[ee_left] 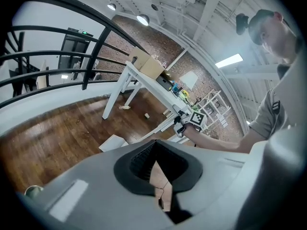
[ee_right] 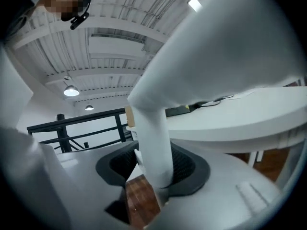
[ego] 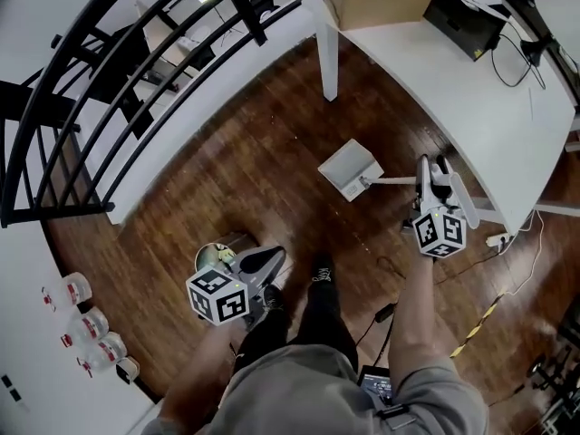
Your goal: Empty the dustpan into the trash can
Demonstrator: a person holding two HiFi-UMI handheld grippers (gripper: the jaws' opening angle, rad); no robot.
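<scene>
The white dustpan (ego: 347, 168) (ee_left: 112, 142) sits low over the wood floor, and its long white handle (ego: 394, 180) (ee_right: 153, 143) runs to my right gripper (ego: 424, 172) (ee_right: 148, 186). The handle stands between the jaws and leans on one pad, while a strip of floor shows between it and the other pad. The small round trash can (ego: 217, 250) stands by my feet, half hidden behind my left gripper (ego: 275, 257) (ee_left: 162, 186). The left gripper is shut with nothing in it. The dustpan lies well to the right of the can.
A white table (ego: 453, 89) with a cardboard box (ego: 372, 3) and cables fills the upper right. A black railing (ego: 91, 89) curves along the left. Several jars (ego: 86, 324) line the left wall. A power strip and cords (ego: 503, 240) lie on the floor at the right.
</scene>
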